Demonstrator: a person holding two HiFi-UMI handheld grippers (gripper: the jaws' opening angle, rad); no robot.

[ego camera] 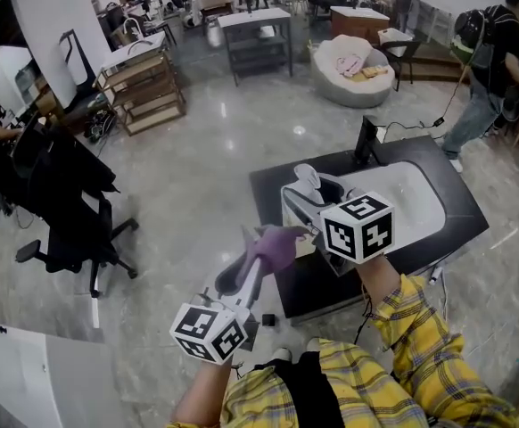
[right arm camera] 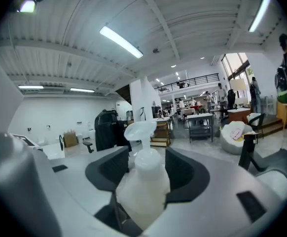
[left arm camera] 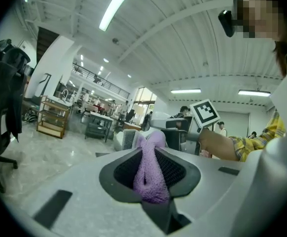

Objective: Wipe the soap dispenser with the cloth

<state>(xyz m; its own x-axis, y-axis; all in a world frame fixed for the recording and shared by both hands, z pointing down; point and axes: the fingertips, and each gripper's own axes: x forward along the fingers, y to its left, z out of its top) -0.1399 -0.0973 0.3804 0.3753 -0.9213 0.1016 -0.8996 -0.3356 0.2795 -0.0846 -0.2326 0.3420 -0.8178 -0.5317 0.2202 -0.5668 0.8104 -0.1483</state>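
A purple cloth (ego camera: 277,246) is bunched up in my left gripper (ego camera: 264,259), which is shut on it. In the left gripper view the cloth (left arm camera: 152,174) fills the gap between the black pads. The white pump soap dispenser (ego camera: 306,181) stands upright between the jaws of my right gripper (ego camera: 309,205), over the left end of the black counter (ego camera: 282,181). In the right gripper view the dispenser (right arm camera: 142,184) sits between the pads. It lies against the right one, with a thin gap showing at the left one. The cloth is just left of the dispenser and apart from it.
A white sink basin (ego camera: 420,199) is set in the black counter, with a black upright fixture (ego camera: 366,139) at its far edge. A black office chair (ego camera: 63,212) stands to the left on the grey floor. A person with a backpack (ego camera: 491,69) walks at the far right.
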